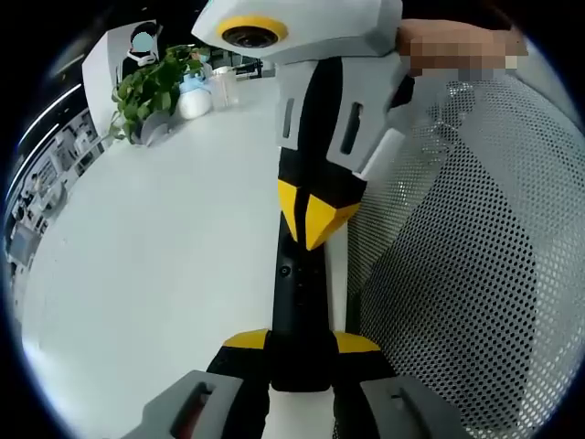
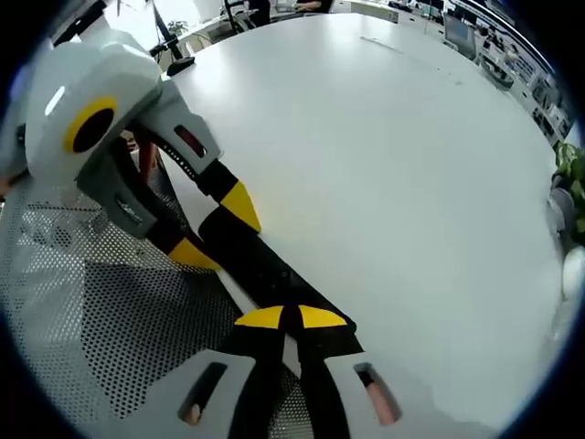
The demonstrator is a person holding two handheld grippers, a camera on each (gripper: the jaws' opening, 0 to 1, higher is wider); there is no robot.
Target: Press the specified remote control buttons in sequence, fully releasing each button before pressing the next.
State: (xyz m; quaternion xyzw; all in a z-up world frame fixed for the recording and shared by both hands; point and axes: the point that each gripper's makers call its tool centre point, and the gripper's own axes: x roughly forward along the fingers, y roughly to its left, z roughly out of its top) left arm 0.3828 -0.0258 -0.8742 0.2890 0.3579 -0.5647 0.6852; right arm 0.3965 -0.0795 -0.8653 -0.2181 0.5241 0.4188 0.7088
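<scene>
We see a long black remote control lying along the edge of the white table, just beside a white mesh chair back that stands against that edge. In the left gripper view, the left gripper has its yellow-tipped fingers clamped on the near end of the remote control, one on each side of it. At the far end of the remote control, the right gripper comes down from above with its yellow fingers drawn together into a single point that touches the remote control's top face, where we can make out small buttons just beyond the point of contact. In the right gripper view, the right gripper shows its two yellow tips meeting over the remote control, and the left gripper reaches in at the other end, its fingers gripping the remote control from either side. The remote control lies partly over the table's edge here, with the mesh chair back beneath and beside it. Well apart from the remote control, at the far side of the table, stands a green potted plant with a few pale containers next to it.
</scene>
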